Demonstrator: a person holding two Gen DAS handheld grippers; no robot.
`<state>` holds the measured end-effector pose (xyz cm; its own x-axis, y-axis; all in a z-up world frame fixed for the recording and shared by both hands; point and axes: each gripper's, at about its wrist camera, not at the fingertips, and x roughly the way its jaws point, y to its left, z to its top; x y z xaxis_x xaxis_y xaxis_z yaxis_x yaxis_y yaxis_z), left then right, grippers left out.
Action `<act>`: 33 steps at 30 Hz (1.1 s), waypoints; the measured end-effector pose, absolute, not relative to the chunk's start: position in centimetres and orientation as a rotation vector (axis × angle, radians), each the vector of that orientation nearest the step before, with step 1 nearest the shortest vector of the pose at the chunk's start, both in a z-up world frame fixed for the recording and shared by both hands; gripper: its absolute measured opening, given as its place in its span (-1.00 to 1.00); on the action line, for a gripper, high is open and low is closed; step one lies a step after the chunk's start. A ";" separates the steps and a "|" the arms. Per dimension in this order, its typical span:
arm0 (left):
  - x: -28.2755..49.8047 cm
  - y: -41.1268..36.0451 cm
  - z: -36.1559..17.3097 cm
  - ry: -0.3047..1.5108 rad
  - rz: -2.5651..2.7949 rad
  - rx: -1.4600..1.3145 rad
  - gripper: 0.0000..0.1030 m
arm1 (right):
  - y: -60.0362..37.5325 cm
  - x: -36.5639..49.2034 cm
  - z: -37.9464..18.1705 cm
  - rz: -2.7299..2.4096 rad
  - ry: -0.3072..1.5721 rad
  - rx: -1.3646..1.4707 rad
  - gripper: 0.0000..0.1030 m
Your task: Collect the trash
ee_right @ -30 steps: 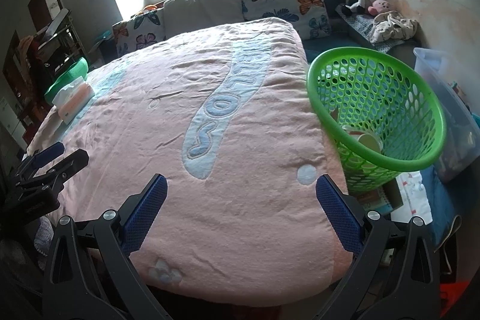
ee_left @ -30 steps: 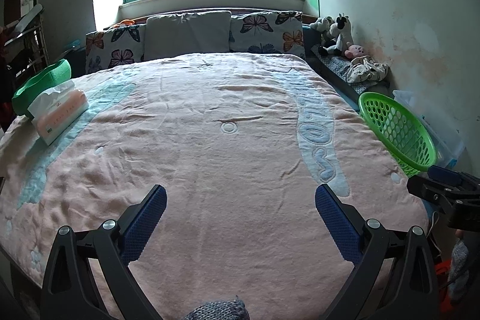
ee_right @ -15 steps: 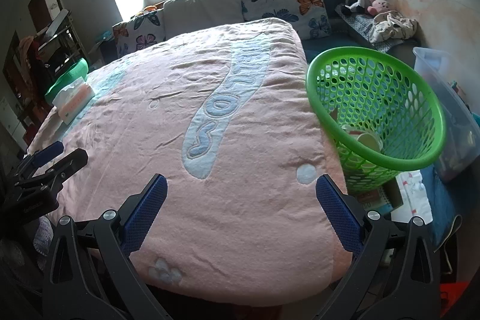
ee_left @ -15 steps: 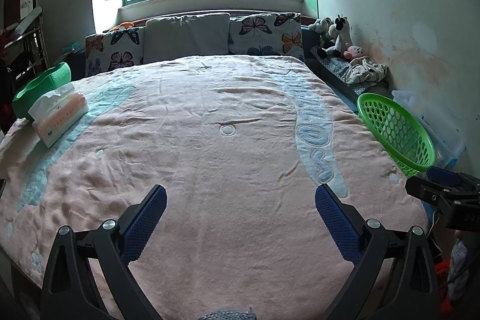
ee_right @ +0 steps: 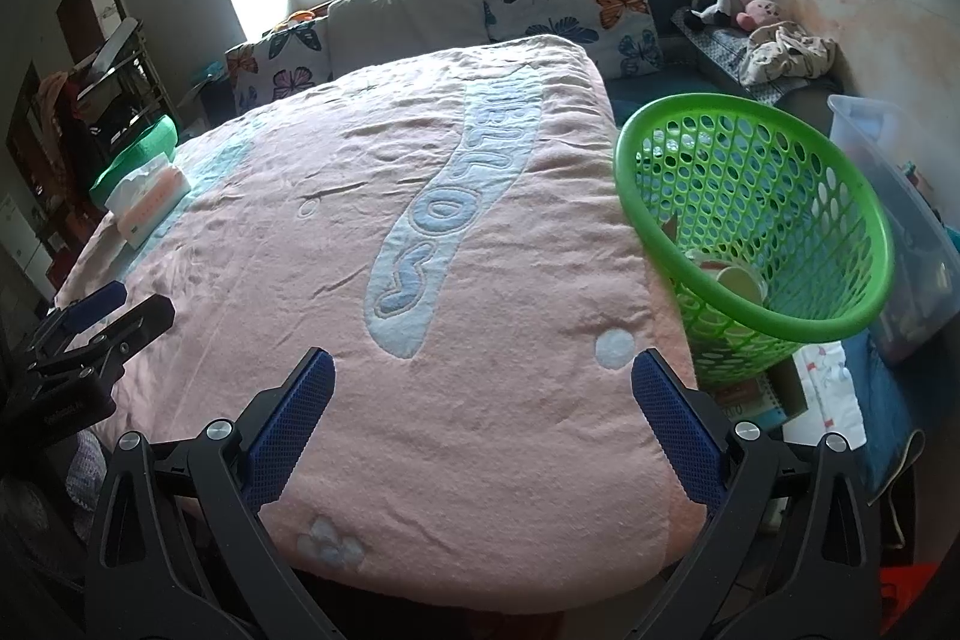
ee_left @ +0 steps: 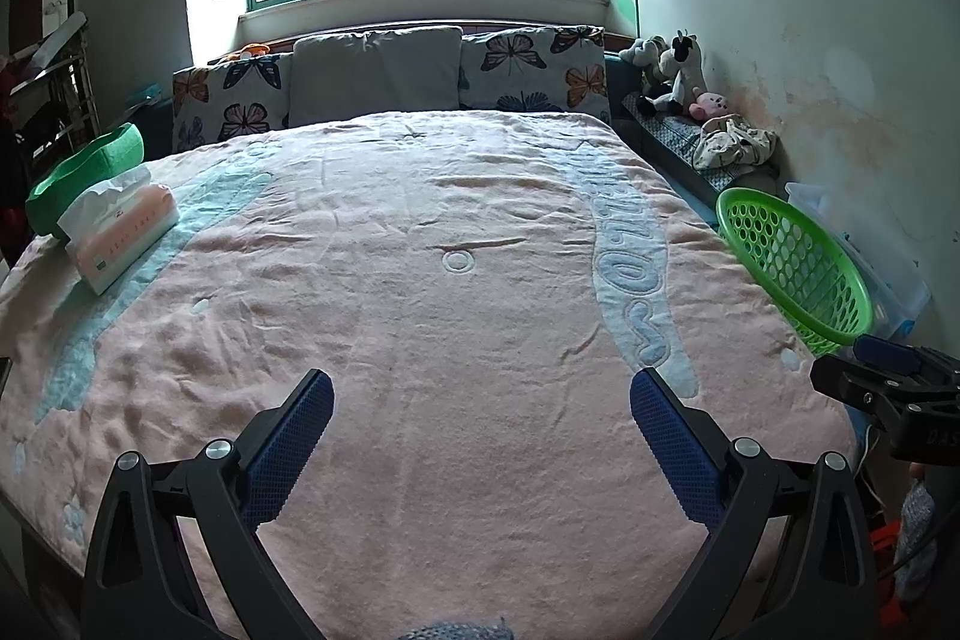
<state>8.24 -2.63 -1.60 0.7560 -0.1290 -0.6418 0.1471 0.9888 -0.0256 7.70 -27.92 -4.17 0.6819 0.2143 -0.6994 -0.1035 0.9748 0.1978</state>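
A green perforated basket [ee_right: 756, 214] stands beside the bed's right edge and holds paper cups [ee_right: 741, 280] at its bottom. The left wrist view shows the same basket [ee_left: 792, 262] at the right, tilted toward the bed. My left gripper [ee_left: 480, 418] hovers open over the foot of the pink blanket [ee_left: 432, 292], with nothing between its blue pads. My right gripper [ee_right: 480, 400] is open too, above the blanket's near right corner, left of the basket. Each gripper appears at the other view's edge: the right gripper [ee_left: 888, 388] and the left gripper [ee_right: 90, 334].
A tissue box [ee_left: 120, 232] and a green bin [ee_left: 84, 172] sit at the bed's left edge. Pillows [ee_left: 378, 70] line the head. Soft toys [ee_left: 672, 70] and a clear storage tub [ee_right: 888, 214] stand along the right wall. Books and cloth [ee_right: 804, 394] lie on the floor by the basket.
The left wrist view has tilted up slightly, showing more of the window and wall. The right gripper has barely moved. Both stay open.
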 end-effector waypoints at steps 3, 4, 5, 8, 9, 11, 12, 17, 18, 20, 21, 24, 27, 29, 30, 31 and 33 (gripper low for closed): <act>8.3 -2.6 -1.6 0.698 -0.149 0.027 0.86 | -27.9 7.7 -4.2 0.181 0.802 0.147 0.91; 8.3 -2.6 -1.6 0.699 -0.149 0.027 0.86 | -27.9 7.7 -4.2 0.181 0.801 0.147 0.91; 8.4 -2.6 -1.6 0.699 -0.148 0.028 0.86 | -27.8 7.8 -4.2 0.182 0.802 0.147 0.91; 8.4 -2.6 -1.7 0.699 -0.144 0.027 0.86 | -27.8 7.8 -4.2 0.184 0.802 0.147 0.91; 8.4 -2.6 -1.7 0.698 -0.142 0.028 0.86 | -27.8 7.8 -4.2 0.185 0.802 0.147 0.91; 8.4 -2.5 -1.8 0.701 -0.141 0.029 0.86 | -27.8 7.8 -4.2 0.186 0.802 0.146 0.91; 8.4 -2.5 -1.8 0.703 -0.140 0.029 0.86 | -27.8 7.8 -4.2 0.185 0.802 0.147 0.91; 8.3 -2.5 -1.9 0.707 -0.140 0.028 0.86 | -27.8 7.8 -4.2 0.185 0.803 0.148 0.91; 8.3 -2.5 -2.0 0.707 -0.141 0.027 0.86 | -27.8 7.8 -4.2 0.186 0.804 0.148 0.91; 8.3 -2.4 -1.9 0.709 -0.142 0.021 0.86 | -27.8 7.8 -4.3 0.186 0.804 0.148 0.91; 8.3 -2.5 -2.0 0.710 -0.142 0.020 0.86 | -27.7 7.8 -4.3 0.186 0.805 0.147 0.91; 8.2 -2.5 -2.0 0.711 -0.140 0.024 0.86 | -27.8 7.8 -4.2 0.186 0.804 0.148 0.91; 8.2 -2.5 -2.0 0.711 -0.141 0.022 0.86 | -27.7 7.8 -4.3 0.188 0.805 0.149 0.91; 8.2 -2.6 -2.0 0.710 -0.140 0.024 0.86 | -27.7 7.8 -4.3 0.189 0.805 0.148 0.91; 8.2 -2.5 -2.0 0.710 -0.141 0.024 0.86 | -27.7 7.8 -4.3 0.191 0.805 0.149 0.91; 8.2 -2.6 -2.0 0.711 -0.139 0.023 0.86 | -27.6 7.8 -4.3 0.191 0.805 0.149 0.91; 8.2 -2.6 -2.1 0.712 -0.139 0.024 0.86 | -27.6 7.8 -4.3 0.190 0.805 0.148 0.91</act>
